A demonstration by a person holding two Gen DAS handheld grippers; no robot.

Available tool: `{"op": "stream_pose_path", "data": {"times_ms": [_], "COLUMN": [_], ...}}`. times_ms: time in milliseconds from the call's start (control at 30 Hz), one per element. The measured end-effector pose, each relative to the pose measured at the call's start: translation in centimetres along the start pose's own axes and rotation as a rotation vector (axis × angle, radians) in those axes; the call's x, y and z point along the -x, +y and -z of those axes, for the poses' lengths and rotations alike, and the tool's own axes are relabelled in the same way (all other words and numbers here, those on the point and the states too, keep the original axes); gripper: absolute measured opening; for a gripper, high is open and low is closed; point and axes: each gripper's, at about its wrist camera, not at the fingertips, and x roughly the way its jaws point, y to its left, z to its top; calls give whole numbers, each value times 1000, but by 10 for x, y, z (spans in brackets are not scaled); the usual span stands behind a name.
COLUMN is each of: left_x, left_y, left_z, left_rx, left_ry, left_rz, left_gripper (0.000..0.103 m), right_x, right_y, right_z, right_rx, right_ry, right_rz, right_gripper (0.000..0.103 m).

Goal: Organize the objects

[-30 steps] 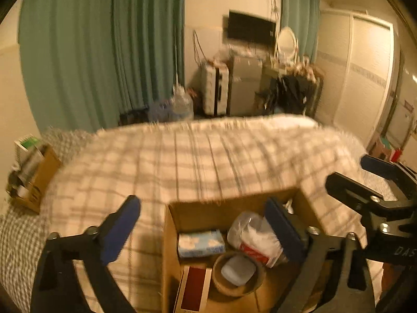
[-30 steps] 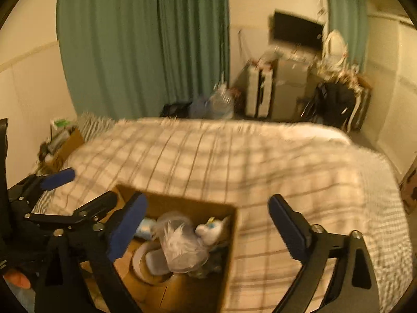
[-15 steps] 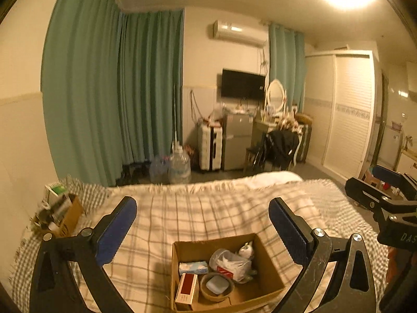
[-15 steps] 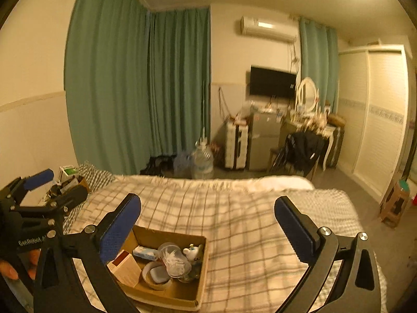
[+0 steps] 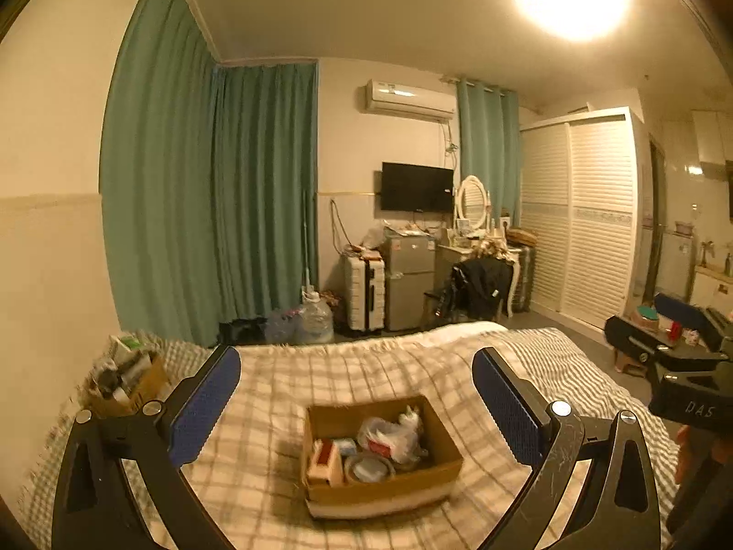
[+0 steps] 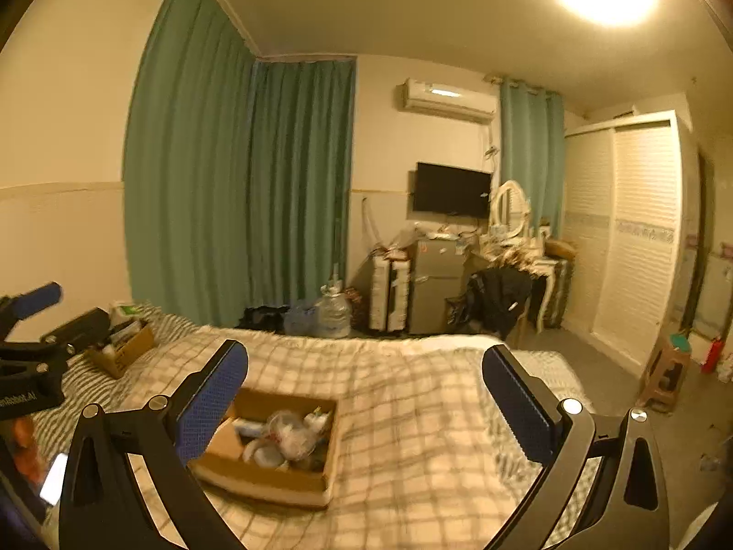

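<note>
An open cardboard box (image 5: 430,476) sits on the checked bed cover (image 5: 366,380). It holds a red-and-white packet (image 5: 323,456), a round bowl (image 5: 369,467), a crumpled clear bag (image 5: 389,435) and small items. The box also shows in the right wrist view (image 6: 256,474). My left gripper (image 5: 357,405) is open and empty, held well above and behind the box. My right gripper (image 6: 366,405) is open and empty, to the right of the box. Each gripper shows at the edge of the other's view.
A second cardboard box (image 5: 133,385) of small items stands at the bed's left edge. Beyond the bed are green curtains (image 5: 238,211), water jugs (image 5: 316,321), a white suitcase (image 5: 364,291), a small fridge (image 5: 410,279), a dressing table (image 5: 485,252) and a wardrobe (image 5: 582,224).
Both grippers have pulled up and back from the box, which now looks smaller and lower. The view has tilted up to show the ceiling and lamp. Both stay open.
</note>
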Motion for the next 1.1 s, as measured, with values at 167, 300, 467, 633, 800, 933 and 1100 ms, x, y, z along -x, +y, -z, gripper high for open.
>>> {"op": "stream_pose_path", "data": {"times_ms": [167,300,467,633,800,933,1100], "left_x": [-6,-19,-27,-23,-25,-26,-29], "left_y": [6,21,24,13,14,14,13], "left_z": [47,87,120,133,134,135,136], "left_rx": [37,76,66,20,20,25,26], "left_ry": [19,65,110,121,131,139,151], "left_rz": [-50,-93,-106,-104,-117,-120,-117], "left_gripper": [103,103,103,103,103,103,103], "right_x": [-9,-31,-59,-69,-72,-72,-72], "right_y": [8,19,22,22,23,22,24], "right_z": [46,90,131,147,148,148,148], "right_rx": [2,68,48,49,42,38,46], "right_ry": [29,43,82,102,106,111,113], "right_rz": [-3,21,19,23,27,19,10], "right_gripper": [103,103,103,103,103,103,103]}}
